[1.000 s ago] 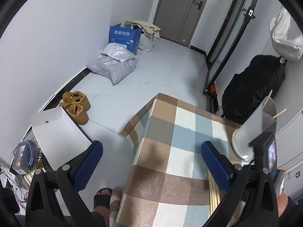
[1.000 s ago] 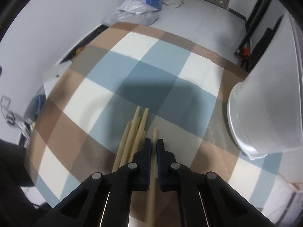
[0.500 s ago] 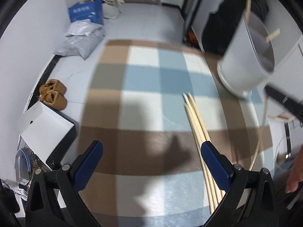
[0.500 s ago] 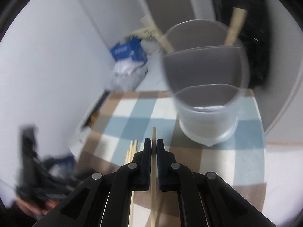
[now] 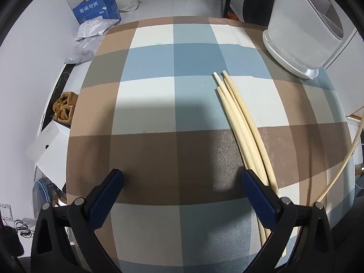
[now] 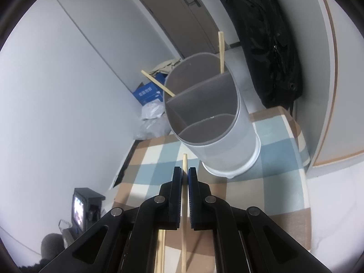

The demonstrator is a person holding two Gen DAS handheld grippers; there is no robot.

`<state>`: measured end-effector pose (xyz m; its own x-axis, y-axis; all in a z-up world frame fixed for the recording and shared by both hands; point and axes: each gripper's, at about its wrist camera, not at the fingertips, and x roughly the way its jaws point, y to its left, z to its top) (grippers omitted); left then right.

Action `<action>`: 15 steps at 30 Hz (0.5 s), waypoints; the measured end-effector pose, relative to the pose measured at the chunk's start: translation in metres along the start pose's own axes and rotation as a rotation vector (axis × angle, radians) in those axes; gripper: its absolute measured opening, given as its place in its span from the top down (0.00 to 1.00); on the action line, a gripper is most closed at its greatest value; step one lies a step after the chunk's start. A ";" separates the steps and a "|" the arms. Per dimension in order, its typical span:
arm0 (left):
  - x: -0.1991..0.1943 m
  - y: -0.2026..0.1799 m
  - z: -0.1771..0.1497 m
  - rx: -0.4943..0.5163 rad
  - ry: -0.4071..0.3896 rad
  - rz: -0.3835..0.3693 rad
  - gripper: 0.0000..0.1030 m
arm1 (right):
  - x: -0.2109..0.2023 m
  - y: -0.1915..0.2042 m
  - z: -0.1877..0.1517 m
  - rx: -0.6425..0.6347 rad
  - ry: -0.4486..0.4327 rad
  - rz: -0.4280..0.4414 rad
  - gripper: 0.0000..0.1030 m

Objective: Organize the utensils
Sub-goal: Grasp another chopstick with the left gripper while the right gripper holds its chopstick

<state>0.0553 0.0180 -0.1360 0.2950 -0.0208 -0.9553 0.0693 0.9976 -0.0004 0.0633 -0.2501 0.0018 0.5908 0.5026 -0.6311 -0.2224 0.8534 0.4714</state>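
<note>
The right tongs [image 6: 185,170] are closed on a single wooden chopstick [image 6: 185,162], whose tip pokes out a little past the blue pads and points toward the grey utensil holder [image 6: 218,136]. In the right wrist view the holder appears tilted, its base on the checked cloth of the bench [image 6: 282,136], and dividers split its inside into compartments. Two chopsticks in the holder [image 6: 221,52] stick out above the far rim, one leaning left and one nearly straight up along the back wall; the near compartments look bare from this angle. The left tongs [image 5: 182,182] stand wide open above the brown band of the bench, gripping nothing. Just beside the right finger of the left tongs lies a bundle of loose chopsticks [image 5: 238,118], flat on the cloth, its far ends fanned slightly and pointing toward the holder, which stands near the bench's far right corner in the left wrist view. At the right edge of that view a pale stick, probably the chopstick held by the right tongs, curves across the frame. Beyond the bench sit a blue cardboard box [image 5: 96,10] and grey plastic bags [image 5: 91,38] on the floor.
</note>
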 end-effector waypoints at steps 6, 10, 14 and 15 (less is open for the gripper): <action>0.001 0.002 0.003 -0.029 0.012 -0.013 0.02 | -0.005 -0.004 0.000 0.007 -0.013 0.011 0.95; 0.002 -0.006 0.004 -0.006 0.010 -0.017 0.02 | -0.010 -0.001 0.001 -0.008 -0.023 0.011 0.96; 0.002 -0.015 0.002 0.004 0.003 -0.034 0.02 | -0.011 0.001 0.000 -0.018 -0.026 0.007 0.96; 0.002 -0.016 0.003 0.003 0.000 -0.029 0.02 | -0.011 0.001 0.000 -0.019 -0.026 0.007 0.96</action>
<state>0.0573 0.0023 -0.1367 0.2924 -0.0497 -0.9550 0.0802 0.9964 -0.0273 0.0566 -0.2548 0.0094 0.6093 0.5046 -0.6117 -0.2409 0.8527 0.4635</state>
